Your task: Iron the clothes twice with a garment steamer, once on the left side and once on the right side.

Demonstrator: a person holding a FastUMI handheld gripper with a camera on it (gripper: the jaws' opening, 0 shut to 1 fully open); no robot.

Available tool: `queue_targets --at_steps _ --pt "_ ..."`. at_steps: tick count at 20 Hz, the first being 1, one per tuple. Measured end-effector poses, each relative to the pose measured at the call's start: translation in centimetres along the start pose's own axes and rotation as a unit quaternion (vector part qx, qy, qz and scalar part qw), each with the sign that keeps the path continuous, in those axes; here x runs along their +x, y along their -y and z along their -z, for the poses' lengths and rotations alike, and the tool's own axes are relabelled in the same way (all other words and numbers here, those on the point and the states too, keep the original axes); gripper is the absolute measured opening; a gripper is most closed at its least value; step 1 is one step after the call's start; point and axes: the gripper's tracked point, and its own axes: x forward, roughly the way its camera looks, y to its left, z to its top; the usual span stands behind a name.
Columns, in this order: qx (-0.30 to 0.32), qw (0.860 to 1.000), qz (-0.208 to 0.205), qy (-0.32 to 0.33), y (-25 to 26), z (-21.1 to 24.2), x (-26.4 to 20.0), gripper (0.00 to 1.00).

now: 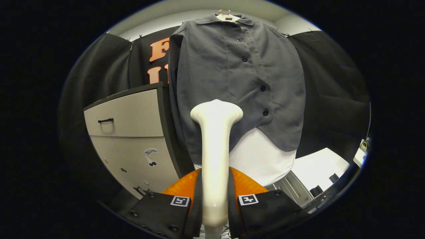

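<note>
Grey buttoned shirt (232, 83) hangs beyond hand-held gripper (214, 196).

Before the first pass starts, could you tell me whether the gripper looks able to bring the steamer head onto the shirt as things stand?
Probably yes. The gripper is shut on the steamer, whose head points at the hanging shirt just beyond it, with nothing in between.

Plain dark grey shirt (232, 83) with black buttons, cream-white garment steamer (215, 149), pale grey cabinet (132, 132)
</note>
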Motion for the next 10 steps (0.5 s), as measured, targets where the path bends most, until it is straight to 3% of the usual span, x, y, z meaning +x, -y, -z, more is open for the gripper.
queue_targets --at_steps 6,10 --pt "0.019 0.998 -0.013 0.062 1.2 -10.5 -4.5 0.39" --pt "0.023 0.995 0.001 0.099 5.3 -16.8 -6.2 0.39"
